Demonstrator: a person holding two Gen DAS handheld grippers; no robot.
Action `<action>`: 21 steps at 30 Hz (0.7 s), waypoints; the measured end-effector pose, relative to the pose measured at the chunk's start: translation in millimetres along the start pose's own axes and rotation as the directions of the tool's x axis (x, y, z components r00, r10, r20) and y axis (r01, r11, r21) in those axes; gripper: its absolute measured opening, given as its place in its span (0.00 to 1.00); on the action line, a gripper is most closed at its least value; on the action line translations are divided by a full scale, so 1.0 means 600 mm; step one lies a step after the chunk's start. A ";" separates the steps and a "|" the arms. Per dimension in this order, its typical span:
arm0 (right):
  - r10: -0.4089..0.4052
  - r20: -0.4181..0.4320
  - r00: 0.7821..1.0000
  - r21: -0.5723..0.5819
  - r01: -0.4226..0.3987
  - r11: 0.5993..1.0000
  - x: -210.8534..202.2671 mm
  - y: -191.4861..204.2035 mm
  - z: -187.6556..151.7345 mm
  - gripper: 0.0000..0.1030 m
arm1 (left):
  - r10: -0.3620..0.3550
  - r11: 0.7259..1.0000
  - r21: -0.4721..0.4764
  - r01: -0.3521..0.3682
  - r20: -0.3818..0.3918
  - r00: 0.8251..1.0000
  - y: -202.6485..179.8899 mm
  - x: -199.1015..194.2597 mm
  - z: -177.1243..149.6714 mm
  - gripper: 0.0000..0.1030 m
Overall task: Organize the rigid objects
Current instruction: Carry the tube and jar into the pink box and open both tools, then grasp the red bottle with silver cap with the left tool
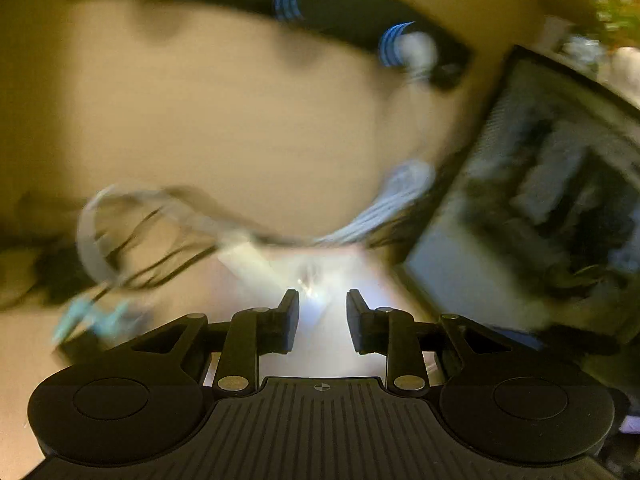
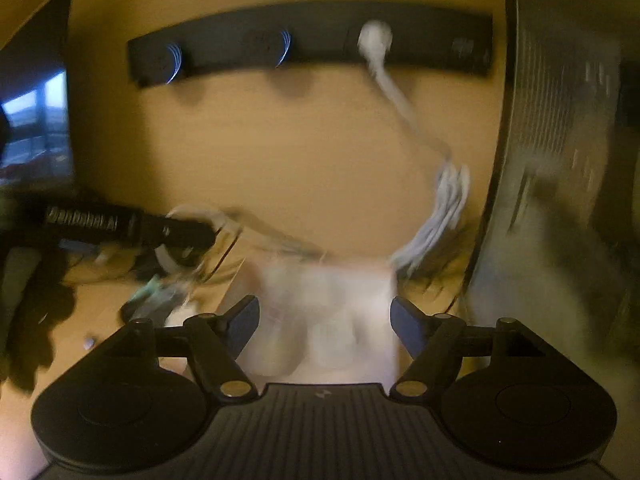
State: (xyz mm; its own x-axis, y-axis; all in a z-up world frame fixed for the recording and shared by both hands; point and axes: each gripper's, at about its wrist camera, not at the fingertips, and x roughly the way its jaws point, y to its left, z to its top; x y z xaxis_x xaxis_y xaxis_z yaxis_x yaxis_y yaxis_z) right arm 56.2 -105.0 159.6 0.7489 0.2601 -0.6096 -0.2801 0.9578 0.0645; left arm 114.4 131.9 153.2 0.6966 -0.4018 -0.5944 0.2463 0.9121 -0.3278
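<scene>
Both views are heavily motion-blurred. The left gripper (image 1: 322,312) hovers over a tan wooden worktop (image 1: 224,120), its jaws parted by a narrow gap with nothing clearly between them; a bright, pale blur lies just beyond the tips and cannot be identified. The right gripper (image 2: 325,320) has its jaws spread wide and holds nothing, with a pale, boxy white object (image 2: 332,312) directly ahead between the 2 fingers, too smeared to name.

At the far edge of the worktop runs a black power strip (image 2: 312,44) with blue-lit rings on 2 of its sockets. A white plug (image 2: 375,38) sits in it, and its white cable (image 2: 448,200) trails toward the near side, bunched in loops near the middle right. To the right stands a dark, ribbed box-like unit (image 2: 560,120), tilted in the left wrist view. On the left, a black cylindrical object with white lettering (image 2: 120,224) lies across the worktop, beside a clear curved piece and thin dark wires (image 1: 132,240), with something teal (image 1: 80,320) nearer.
</scene>
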 end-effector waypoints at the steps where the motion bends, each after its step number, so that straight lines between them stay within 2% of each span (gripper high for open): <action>1: -0.003 -0.029 1.000 -0.011 0.003 1.000 0.004 0.004 -0.023 0.72 | 0.048 0.998 -0.031 -0.048 -0.008 0.999 0.024 -0.005 -0.015 0.28; 2: -0.001 -0.053 0.999 -0.019 0.000 1.000 0.005 0.007 -0.043 0.72 | 0.100 0.992 -0.079 -0.101 -0.018 0.995 0.056 -0.010 -0.029 0.28; 4: 0.020 -0.112 0.994 -0.014 -0.022 1.000 0.015 0.016 -0.083 0.72 | 0.213 0.958 -0.188 -0.219 -0.049 0.976 0.126 -0.023 -0.055 0.28; 6: 0.038 -0.153 0.987 0.002 -0.039 0.999 0.023 0.024 -0.110 0.71 | 0.313 0.903 -0.283 -0.322 -0.080 0.947 0.186 -0.042 -0.073 0.28; 8: 0.050 -0.184 0.982 0.001 -0.051 0.999 0.025 0.031 -0.134 0.71 | 0.386 0.832 -0.376 -0.407 -0.134 0.913 0.243 -0.061 -0.099 0.28; 10: 0.051 -0.196 0.979 -0.028 -0.057 0.998 0.026 0.047 -0.149 0.71 | 0.387 0.806 -0.422 -0.416 -0.157 0.909 0.274 -0.071 -0.120 0.28; 14: 0.038 -0.198 0.979 -0.105 -0.060 0.993 0.021 0.079 -0.163 0.71 | 0.392 0.799 -0.427 -0.424 -0.165 0.905 0.290 -0.068 -0.137 0.28; 18: 0.045 -0.212 0.976 -0.137 -0.075 0.988 0.024 0.105 -0.170 0.71 | 0.403 0.762 -0.481 -0.432 -0.170 0.899 0.303 -0.060 -0.138 0.28; 21: 0.058 -0.222 0.973 -0.145 -0.091 0.985 0.022 0.118 -0.172 0.71 | 0.370 0.759 -0.511 -0.403 -0.171 0.913 0.299 -0.050 -0.138 0.28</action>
State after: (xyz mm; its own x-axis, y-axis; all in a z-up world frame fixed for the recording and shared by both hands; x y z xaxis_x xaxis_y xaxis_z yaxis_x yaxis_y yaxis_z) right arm -15.8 -46.4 74.3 0.5794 0.2810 -0.7650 -0.4313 0.9022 0.0048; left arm 81.8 300.6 51.0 0.6118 -0.0439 -0.7898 -0.4385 0.8122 -0.3848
